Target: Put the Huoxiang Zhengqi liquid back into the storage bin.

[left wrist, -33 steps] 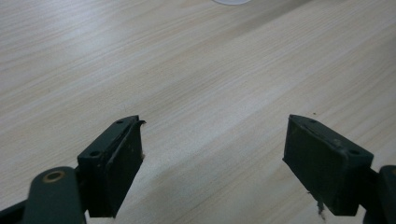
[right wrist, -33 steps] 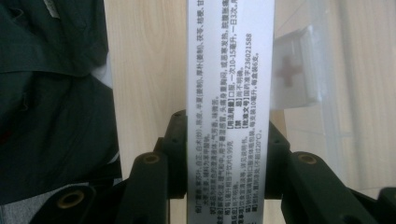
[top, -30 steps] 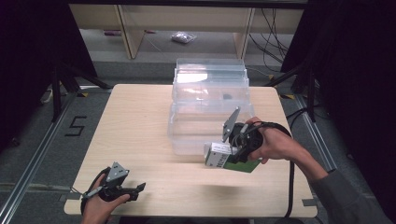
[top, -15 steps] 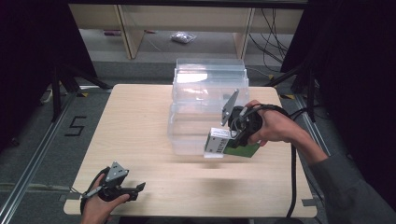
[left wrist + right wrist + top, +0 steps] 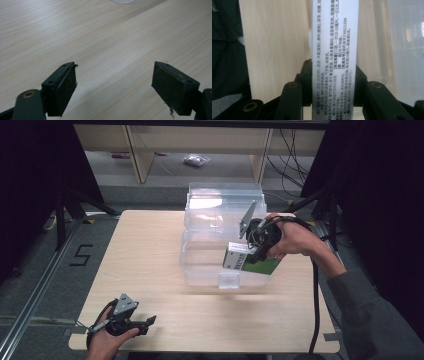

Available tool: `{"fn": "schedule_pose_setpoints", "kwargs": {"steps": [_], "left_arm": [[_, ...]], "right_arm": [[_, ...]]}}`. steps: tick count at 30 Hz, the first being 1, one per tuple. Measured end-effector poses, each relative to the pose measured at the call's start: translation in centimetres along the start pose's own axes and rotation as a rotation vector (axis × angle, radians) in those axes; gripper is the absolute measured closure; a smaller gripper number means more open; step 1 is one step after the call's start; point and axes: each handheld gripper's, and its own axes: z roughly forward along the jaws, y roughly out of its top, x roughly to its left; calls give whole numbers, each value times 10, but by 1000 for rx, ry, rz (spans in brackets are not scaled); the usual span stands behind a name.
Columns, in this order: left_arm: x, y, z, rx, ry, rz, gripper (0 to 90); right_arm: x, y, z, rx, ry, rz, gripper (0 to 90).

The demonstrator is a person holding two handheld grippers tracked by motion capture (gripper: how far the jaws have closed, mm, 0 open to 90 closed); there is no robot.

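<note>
Green-white carton [image 5: 248, 261] clamped in R gripper [image 5: 256, 251] fingers, held tilted over clear bin's [image 5: 210, 270] front-right part, above worktop [image 5: 145, 250]. L gripper [image 5: 134, 322] rests low at worktop's near-left edge, fingers apart w/ nothing between; bare wood all round it.

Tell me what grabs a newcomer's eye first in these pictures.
First comes the green and white box, clamped in the right gripper and held over the clear plastic bin at the table's far middle; the right gripper view shows its white printed side squeezed between the black jaws. Next, the left gripper sits at the wooden table's near left corner, jaws open, nothing between them.
</note>
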Motion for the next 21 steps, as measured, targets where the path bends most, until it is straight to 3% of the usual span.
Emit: {"fn": "schedule_pose_setpoints", "kwargs": {"steps": [1,2,4,8,9,13,16,21], "left_arm": [[0,0,0,0,0,0,190],[0,0,0,1,0,1,190],[0,0,1,-5,1,-3,190],[0,0,0,-7,3,-2,190],[0,0,0,-8,2,-3,190],[-1,0,2,-10,12,-12,190],[-1,1,0,-17,3,-14,190],[-3,0,2,-33,0,-22,190]], "right_arm": [[-5,1,1,-8,-3,-34,644],[-6,0,2,1,-11,-6,644],[-13,0,5,2,-5,-20,644],[-24,-2,13,10,-14,10,643],[-29,-2,16,-1,-11,-35,644],[-35,-1,23,39,-21,34,643],[-41,-1,29,24,-22,6,643],[-48,-1,40,66,-17,47,643]]}}
